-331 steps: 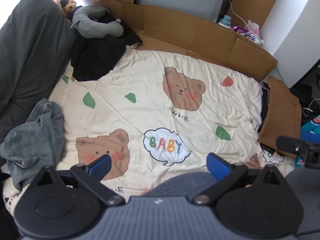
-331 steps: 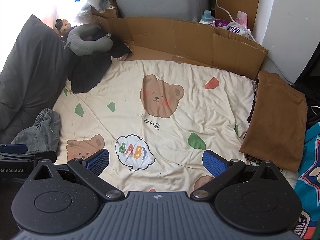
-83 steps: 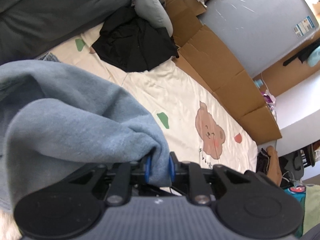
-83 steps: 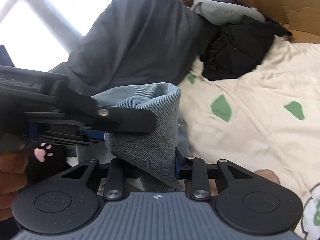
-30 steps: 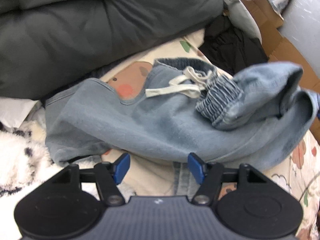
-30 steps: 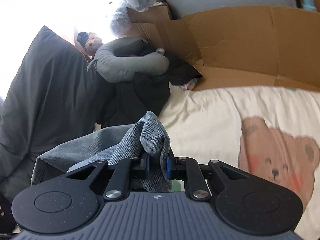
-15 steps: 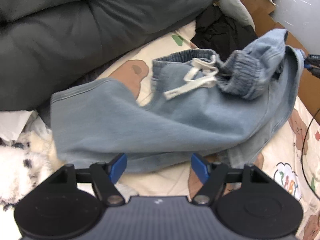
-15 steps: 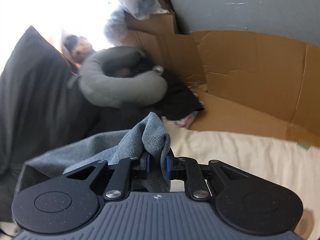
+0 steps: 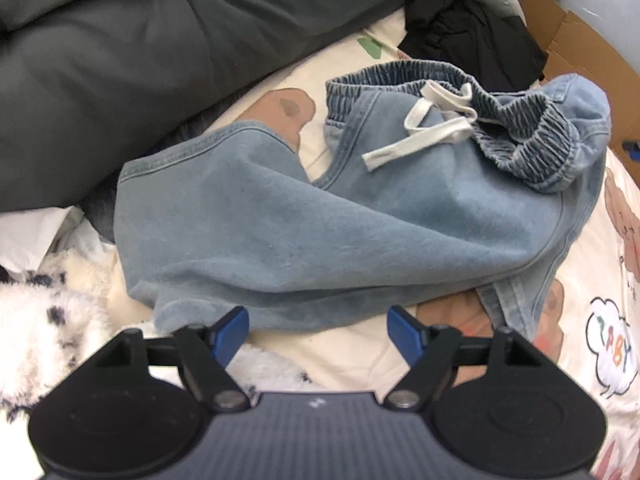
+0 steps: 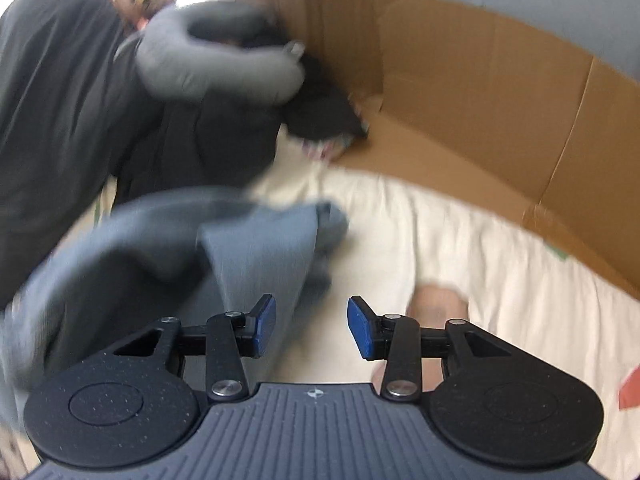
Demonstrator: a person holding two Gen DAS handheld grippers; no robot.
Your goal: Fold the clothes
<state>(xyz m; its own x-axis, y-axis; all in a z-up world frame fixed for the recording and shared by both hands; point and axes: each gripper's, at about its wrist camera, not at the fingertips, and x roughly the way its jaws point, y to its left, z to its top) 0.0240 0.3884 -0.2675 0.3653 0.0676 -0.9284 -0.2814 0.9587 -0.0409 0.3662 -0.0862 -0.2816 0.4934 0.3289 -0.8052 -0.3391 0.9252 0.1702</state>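
A: R gripper point(image 10: 311, 328): jaws apart, just been opening; nothing clamped. Blurred denim seen at 10 o'clock of the pads, lying past the left pad, not pressed. Release of the corner is judged done.

B: L gripper point(image 9: 318, 334): jaws wide, also been opening, nothing between them. Hem edge of the denim shorts point(image 9: 320, 216) lies just beyond the tips, at 12 o'clock.

A: Shorts are spread across the bear-print blanket point(image 9: 612, 320), waistband point(image 9: 520, 136) toward 1 o'clock in the L view, white drawstring point(image 9: 424, 128) on top. One leg is lapped over the other; far waistband corner is rolled back on itself.

B: Laid out so, prob. to get a flat start for folding. Not flat yet: rolled corner needs smoothing first.

A: Dark duvet point(image 9: 160, 60) crowds 10–11 o'clock; black garment point(image 9: 472, 40) at 1 o'clock, near the waistband. Cardboard point(image 10: 480, 100) is seen at 1–2 o'clock in the R view.

B: Risk noted: the leg hem sits close to the duvet, so room for spreading is tight there.
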